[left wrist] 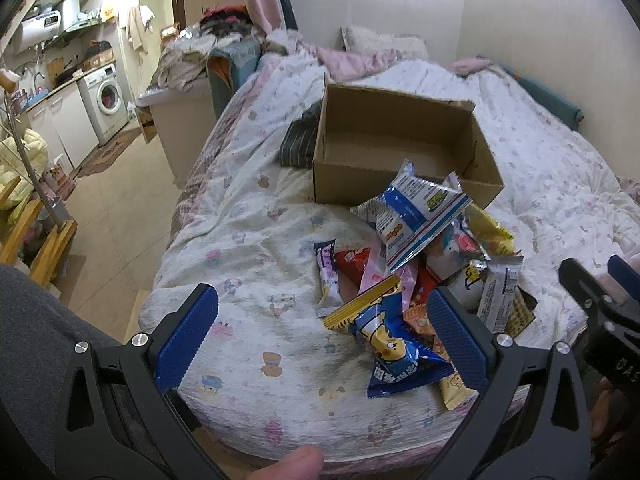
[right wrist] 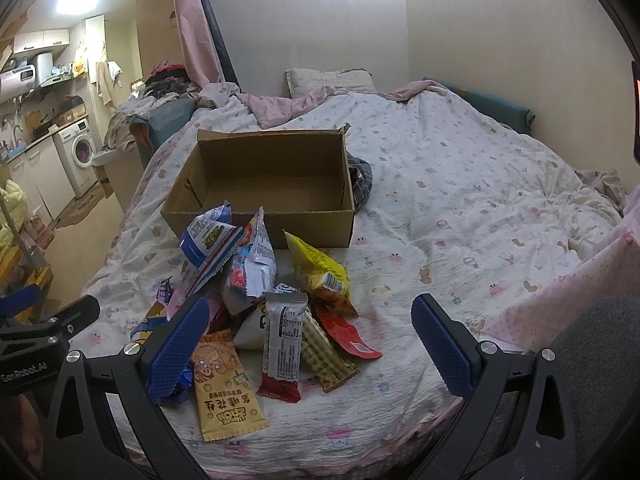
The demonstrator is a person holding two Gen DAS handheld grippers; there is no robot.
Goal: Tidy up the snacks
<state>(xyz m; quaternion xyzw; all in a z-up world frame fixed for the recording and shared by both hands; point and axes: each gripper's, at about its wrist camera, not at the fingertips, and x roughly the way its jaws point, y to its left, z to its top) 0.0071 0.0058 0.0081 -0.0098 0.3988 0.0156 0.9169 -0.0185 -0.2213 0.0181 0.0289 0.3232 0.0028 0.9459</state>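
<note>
blue ribbed pads frame both views, and both claws are spread wide with nothing between them: the left gripper [left wrist: 322,334] hangs over the near edge of the bed with a blue snack bag [left wrist: 394,346] just inside its right pad, and the right gripper [right wrist: 310,344] hovers low over the near side of the snack pile [right wrist: 264,288], its left pad close to an orange packet [right wrist: 224,384]. from where i stand the pile is a loose heap on the quilt [right wrist: 440,240], packets lying over one another, so the neat way to start is with a loose one on the outside, not one pinned under others. that orange packet or the grey-and-red bar [right wrist: 282,350] beside it both lie flat and near; i'd guess a flat foil wrapper will slide, so the pads should come down across its narrow width and pinch an edge. the yellow bag [right wrist: 320,268] is puffed and would crumple if squeezed hard. just behind the heap sits the cardboard box [right wrist: 320,224], open on top and empty as far as i can see, its front wall touching the rear packets. a short lift over that wall should do. beyond it lie a striped cloth [right wrist: 362,184] and pillows.
</note>
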